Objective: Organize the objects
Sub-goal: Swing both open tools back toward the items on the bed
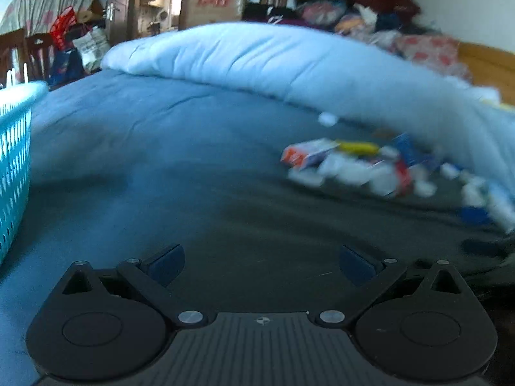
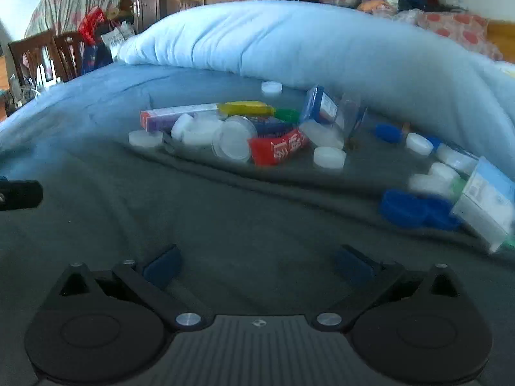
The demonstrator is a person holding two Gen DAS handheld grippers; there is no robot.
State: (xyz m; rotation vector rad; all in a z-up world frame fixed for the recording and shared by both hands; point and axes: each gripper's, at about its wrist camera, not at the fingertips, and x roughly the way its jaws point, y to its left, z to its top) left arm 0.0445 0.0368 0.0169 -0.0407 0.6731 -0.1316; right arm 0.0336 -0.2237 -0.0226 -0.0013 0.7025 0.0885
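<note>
A pile of small objects lies on a grey-blue bedsheet (image 2: 225, 225): a long purple and orange box (image 2: 180, 116), a yellow tube with a green cap (image 2: 254, 108), a red packet (image 2: 280, 146), a clear round tub (image 2: 231, 143), white lids (image 2: 329, 157) and blue lids (image 2: 405, 207). The pile shows blurred in the left wrist view (image 1: 354, 164). My right gripper (image 2: 257, 265) is open and empty, short of the pile. My left gripper (image 1: 262, 265) is open and empty, over bare sheet left of the pile. A turquoise mesh basket (image 1: 13, 160) stands at the far left.
A rolled light-blue duvet (image 2: 305, 38) lies behind the pile across the bed. A clear box with a blue label (image 2: 486, 199) lies at the right. Wooden chairs (image 2: 42, 58), bags and a doorway stand beyond the bed's left side.
</note>
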